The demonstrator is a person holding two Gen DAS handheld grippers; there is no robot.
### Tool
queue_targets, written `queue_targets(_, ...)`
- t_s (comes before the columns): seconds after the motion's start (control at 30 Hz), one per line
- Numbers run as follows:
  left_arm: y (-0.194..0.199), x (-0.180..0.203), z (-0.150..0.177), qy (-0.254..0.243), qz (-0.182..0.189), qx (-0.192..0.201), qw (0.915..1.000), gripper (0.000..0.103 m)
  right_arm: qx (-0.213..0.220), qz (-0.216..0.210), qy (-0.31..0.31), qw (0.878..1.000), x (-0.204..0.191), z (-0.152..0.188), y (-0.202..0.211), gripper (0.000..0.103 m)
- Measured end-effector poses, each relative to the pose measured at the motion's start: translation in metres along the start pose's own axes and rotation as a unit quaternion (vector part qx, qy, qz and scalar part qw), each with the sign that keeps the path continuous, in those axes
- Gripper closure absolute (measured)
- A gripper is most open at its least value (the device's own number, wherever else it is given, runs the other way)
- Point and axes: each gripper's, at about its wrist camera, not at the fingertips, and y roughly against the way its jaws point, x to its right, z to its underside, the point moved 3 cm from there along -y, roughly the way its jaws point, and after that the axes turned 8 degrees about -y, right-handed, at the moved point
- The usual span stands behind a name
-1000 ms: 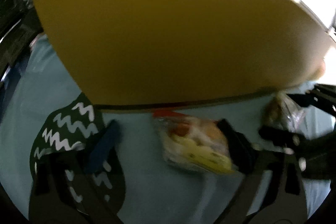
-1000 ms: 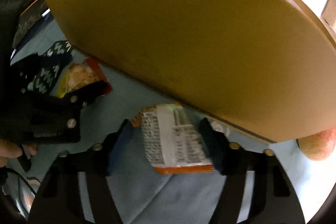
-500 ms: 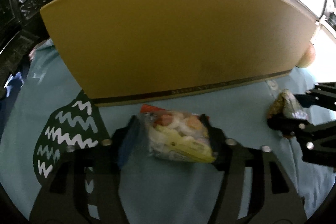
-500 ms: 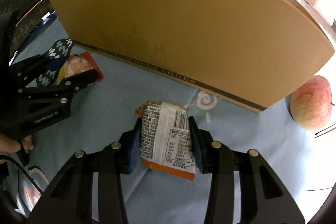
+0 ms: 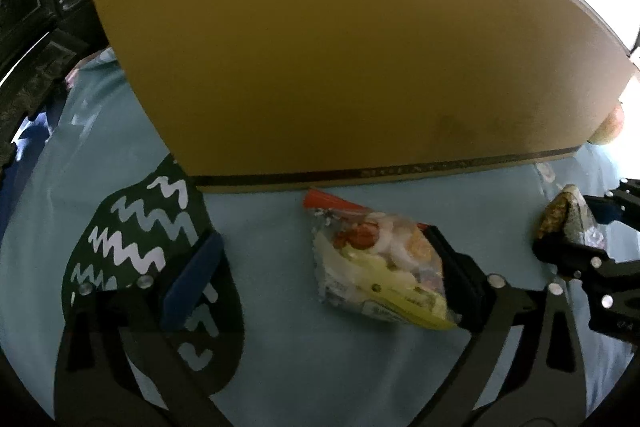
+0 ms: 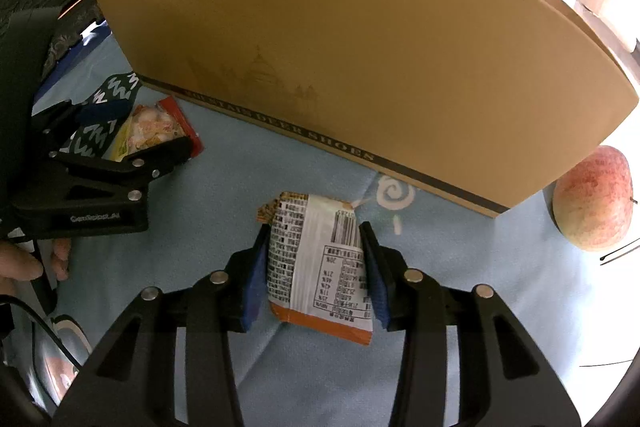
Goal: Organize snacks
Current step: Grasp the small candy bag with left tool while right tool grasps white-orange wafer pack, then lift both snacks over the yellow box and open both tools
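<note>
Right wrist: right gripper [image 6: 316, 267] clamps barcode snack pack [image 6: 320, 263]; box [image 6: 360, 67] reads "DEER SHOES"; left gripper [image 5: 324, 279] apart.

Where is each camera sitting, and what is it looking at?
Left wrist view: sits on the left gripper, looks forward at the shrimp snack bag and shoe box; own open fingers show.
Right wrist view: sits on the right gripper, looks at the white snack packet pinched between its fingers, an apple beside the box; the person's hand shows.
Both share the box, blue cloth, shrimp bag, and each other's gripper.
</note>
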Motion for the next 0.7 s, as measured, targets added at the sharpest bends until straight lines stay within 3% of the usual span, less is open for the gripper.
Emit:
queue_targets(0.07,0.007,0.007,0.001,-0.018,0.014,0.014,0.9996,0.037,0.0,0.0,0.0,1.0,0.0,0.0,0.0,0.059)
queue_targets(0.13,0.011,0.006,0.002,-0.014,0.021,0.02,0.9995,0.052,0.001,0.0,0.0,1.0,0.002,0.001,0.002,0.059)
queue_targets(0.43,0.026,-0.001,0.005,0.007,0.038,0.015,0.9991,0.056,0.007,0.009,-0.007,1.0,0.011,0.008,0.01,0.06)
queue_targets(0.7,0.073,-0.009,0.019,0.007,0.04,0.05,0.9979,0.056,0.042,-0.021,-0.025,0.999,0.005,0.016,0.051,0.061)
